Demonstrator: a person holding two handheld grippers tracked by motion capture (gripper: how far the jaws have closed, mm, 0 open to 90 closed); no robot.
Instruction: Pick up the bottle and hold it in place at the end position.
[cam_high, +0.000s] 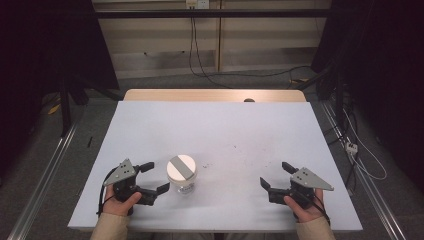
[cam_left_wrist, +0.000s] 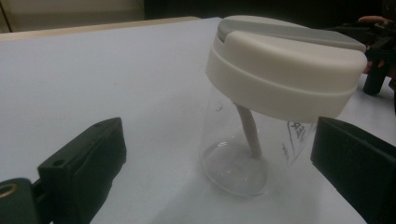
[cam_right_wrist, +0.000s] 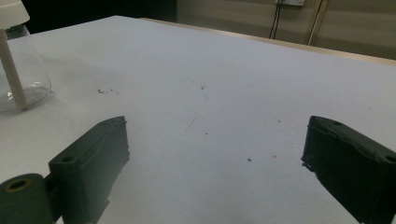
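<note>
Flanking cup (cam_high: 181, 174), left gripper (cam_high: 154, 177) jaws wide, no contact; right gripper (cam_high: 278, 174) at cup's 3 o'clock, wide open, empty.

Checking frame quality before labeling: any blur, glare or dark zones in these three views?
High view: even light on the table, surroundings near black, soft overall. Left gripper view: the clear jar fairly sharp, with small glints on the glass; the left hand-held gripper is slightly soft up close. Right gripper view: the table specks are readable; the right hand-held gripper is blurred, and the jar is cropped at the frame edge.
</note>
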